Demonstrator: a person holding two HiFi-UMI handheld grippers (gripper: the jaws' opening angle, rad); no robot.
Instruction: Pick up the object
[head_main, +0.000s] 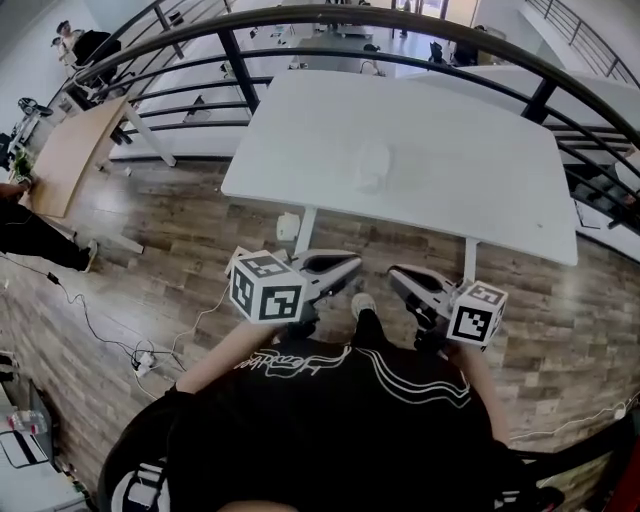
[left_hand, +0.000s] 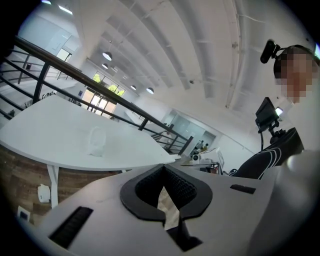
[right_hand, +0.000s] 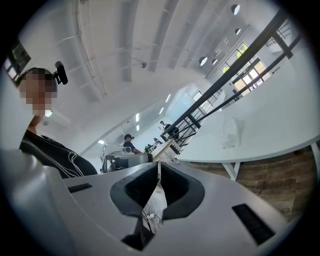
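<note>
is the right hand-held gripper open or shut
Shut: on the right hand-held gripper the jaw tips meet, with nothing between them.

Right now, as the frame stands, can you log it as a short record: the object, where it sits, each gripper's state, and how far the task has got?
object: one pale, whitish item; what kind is too faint to tell
location: near the middle of the white table, apart from both grippers
left gripper: fingers together, nothing between them
right gripper: fingers together, nothing between them
gripper position: both held close to the person, short of the table's near edge
task status: object not yet picked up
</note>
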